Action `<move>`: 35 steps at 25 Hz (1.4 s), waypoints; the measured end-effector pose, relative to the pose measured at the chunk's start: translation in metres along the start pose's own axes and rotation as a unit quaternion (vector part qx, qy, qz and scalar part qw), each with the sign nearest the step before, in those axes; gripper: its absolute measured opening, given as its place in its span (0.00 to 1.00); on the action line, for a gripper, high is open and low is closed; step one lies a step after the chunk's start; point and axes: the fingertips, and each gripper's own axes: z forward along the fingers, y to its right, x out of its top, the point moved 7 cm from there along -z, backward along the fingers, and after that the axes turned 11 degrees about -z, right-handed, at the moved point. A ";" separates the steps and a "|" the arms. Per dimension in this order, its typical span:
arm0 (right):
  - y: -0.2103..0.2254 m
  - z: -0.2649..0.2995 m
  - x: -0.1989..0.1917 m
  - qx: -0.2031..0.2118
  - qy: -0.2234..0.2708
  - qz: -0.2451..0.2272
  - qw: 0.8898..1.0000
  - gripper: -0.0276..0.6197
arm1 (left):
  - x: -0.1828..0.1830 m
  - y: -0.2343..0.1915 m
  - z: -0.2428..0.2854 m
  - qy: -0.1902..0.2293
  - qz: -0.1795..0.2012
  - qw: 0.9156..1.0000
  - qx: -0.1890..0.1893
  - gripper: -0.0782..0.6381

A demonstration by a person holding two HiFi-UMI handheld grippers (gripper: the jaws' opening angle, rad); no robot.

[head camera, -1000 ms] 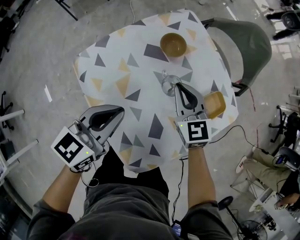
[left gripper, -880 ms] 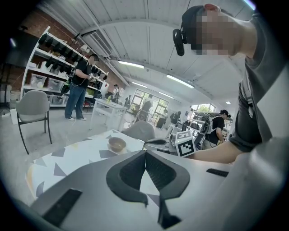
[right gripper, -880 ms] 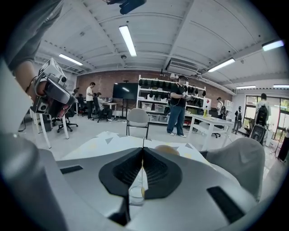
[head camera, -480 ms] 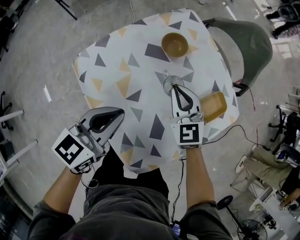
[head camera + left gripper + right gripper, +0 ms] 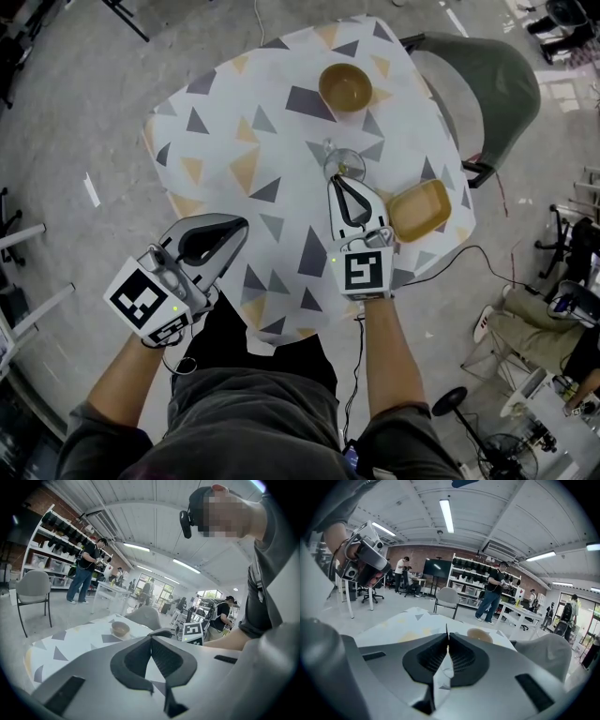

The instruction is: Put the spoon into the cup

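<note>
spoon (image 5: 329,150) stands in glass cup (image 5: 343,166) mid-way across table (image 5: 225,112), handle leaning over far-left rim | left gripper (image 5: 236,222) at near-left table edge, jaws pressed together | right gripper (image 5: 339,180) just short of cup, jaw tips meeting | yellow tray (image 5: 419,209) beside it, right | brown bowl (image 5: 346,89) farther back | chair (image 5: 487,89) beyond far-right corner

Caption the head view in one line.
Right claw at the glass cup on the patterned table; left claw at its near edge.
</note>
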 end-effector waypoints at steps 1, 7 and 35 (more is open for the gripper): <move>-0.003 0.000 0.000 0.002 -0.006 -0.001 1.000 0.08 | 0.000 0.000 0.000 0.000 0.000 1.000 -0.001 0.13; -0.014 0.003 0.000 0.009 -0.004 -0.027 1.000 0.08 | 0.001 0.003 -0.003 0.001 0.001 1.000 -0.003 0.13; -0.020 -0.015 0.019 0.004 -0.030 -0.028 0.999 0.17 | 0.029 0.024 -0.037 0.023 0.031 0.999 -0.011 0.13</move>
